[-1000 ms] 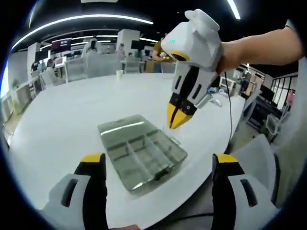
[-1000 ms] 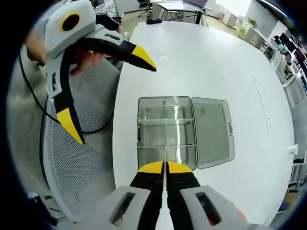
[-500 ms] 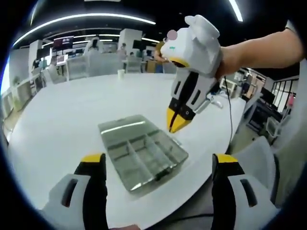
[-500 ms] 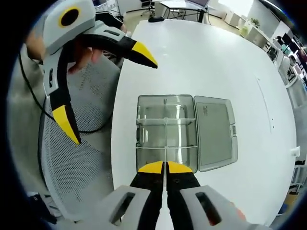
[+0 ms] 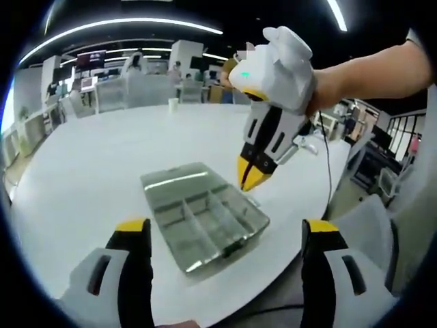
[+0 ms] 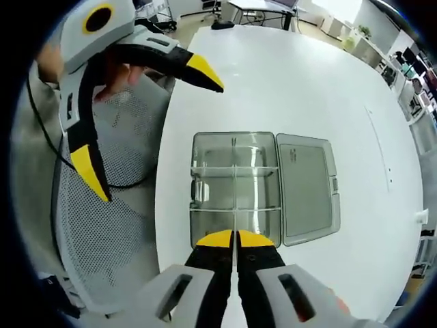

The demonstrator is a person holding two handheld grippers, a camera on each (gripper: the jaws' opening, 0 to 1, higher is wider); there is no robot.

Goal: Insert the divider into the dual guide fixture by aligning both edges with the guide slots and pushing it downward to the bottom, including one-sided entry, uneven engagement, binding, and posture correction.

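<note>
Right gripper [image 6: 234, 237] pinched on divider [image 6: 235, 205], held over box [image 6: 235, 188] near table [image 6: 273, 82] edge. Left gripper [image 6: 140, 123] wide open, empty. Divider not yet seated; push-down remained.

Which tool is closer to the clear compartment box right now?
Right. The right tool hangs just above the clear box, tips shut. The left tool is off beside the table edge, jaws wide apart.

Yellow-tipped black-and-white tongs [image 6: 234, 238], clear grey box [image 6: 235, 188], white table [image 6: 287, 89].
</note>
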